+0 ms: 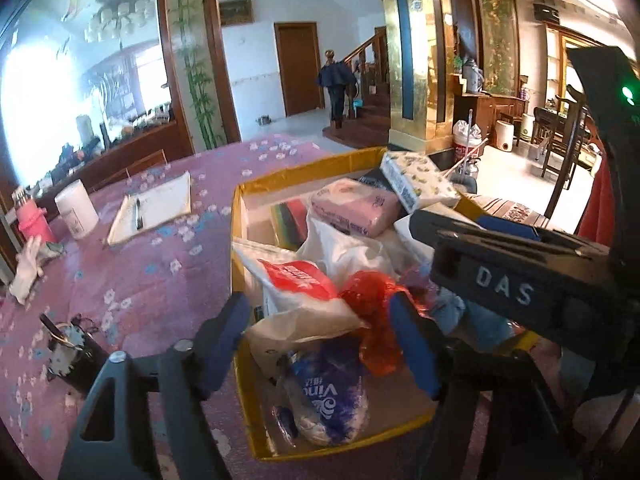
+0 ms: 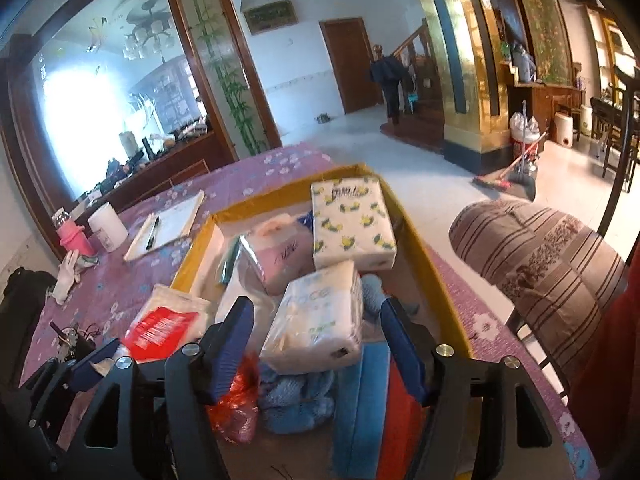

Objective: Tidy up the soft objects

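Observation:
A yellow-rimmed cardboard box (image 1: 240, 216) (image 2: 416, 236) on the purple flowered table holds soft goods. In it are a lemon-print tissue pack (image 2: 352, 224) (image 1: 416, 178), a pink tissue pack (image 1: 352, 210) (image 2: 280, 260), a white tissue pack (image 2: 320, 320), a red-and-white bag (image 1: 296, 284) (image 2: 164, 328), a red plastic bag (image 1: 372, 304) (image 2: 236, 404), a blue Vinda pack (image 1: 328, 392) and blue knit cloth (image 2: 296, 400). My left gripper (image 1: 320, 344) is open over the box's near end, fingers either side of the red-and-white bag. My right gripper (image 2: 316, 340) is open around the white tissue pack, not closed on it.
On the table left of the box lie a notebook with a pen (image 1: 154, 208), a white cup (image 1: 76, 210), a pink bottle (image 1: 34, 220), a white glove (image 1: 28, 268) and a small motor (image 1: 64, 344). A striped cushioned chair (image 2: 540, 264) stands at the right.

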### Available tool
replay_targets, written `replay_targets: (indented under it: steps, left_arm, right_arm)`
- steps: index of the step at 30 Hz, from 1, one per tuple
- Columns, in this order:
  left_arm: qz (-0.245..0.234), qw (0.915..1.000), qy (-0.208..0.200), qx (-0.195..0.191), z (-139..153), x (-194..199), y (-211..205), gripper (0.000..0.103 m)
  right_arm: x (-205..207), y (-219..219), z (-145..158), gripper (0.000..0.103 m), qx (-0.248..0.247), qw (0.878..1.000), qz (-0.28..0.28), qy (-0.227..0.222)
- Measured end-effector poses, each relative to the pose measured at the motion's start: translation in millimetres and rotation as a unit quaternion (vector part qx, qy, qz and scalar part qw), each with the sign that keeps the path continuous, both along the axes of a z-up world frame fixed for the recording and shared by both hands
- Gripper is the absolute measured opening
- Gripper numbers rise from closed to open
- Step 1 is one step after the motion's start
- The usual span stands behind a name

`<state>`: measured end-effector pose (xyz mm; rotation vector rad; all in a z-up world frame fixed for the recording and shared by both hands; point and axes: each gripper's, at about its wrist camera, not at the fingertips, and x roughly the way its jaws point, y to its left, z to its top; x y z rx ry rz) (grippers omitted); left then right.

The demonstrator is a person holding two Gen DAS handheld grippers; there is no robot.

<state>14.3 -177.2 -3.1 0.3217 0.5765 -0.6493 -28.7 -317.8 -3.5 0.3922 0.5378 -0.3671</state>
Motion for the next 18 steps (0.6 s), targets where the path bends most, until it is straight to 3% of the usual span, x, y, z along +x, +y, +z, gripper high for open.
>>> replay_targets:
  steps: [6, 9, 14, 18]
  left_arm:
    - [-0.004, 0.9998, -0.013, 0.012, 5.7, -13.4, 7.3, 0.077]
    - [0.007, 0.9998, -0.003, 0.016, 14.4, -19.4, 22.3, 0.081]
    - [0.024, 0.9996, 0.01, 0.011, 26.7, -31.2, 67.6, 0.095]
    - [0.044, 0.9988, -0.004, 0.021, 27.2, -40.9, 103.9, 0.102]
  right_arm:
    - [-21.1, 2.0, 17.0, 0.074, -0.031, 0.997, -0.04, -0.054]
    - [-28.4, 1.5, 23.6, 0.086, -0.038, 0.995, -0.059, -0.072]
    - [-45.2, 22.4, 27.9, 0.091, -0.042, 0.996, -0.054, -0.059]
    - [-68.5, 64.9, 29.8, 0.102, -0.089, 0.994, -0.032, -0.054]
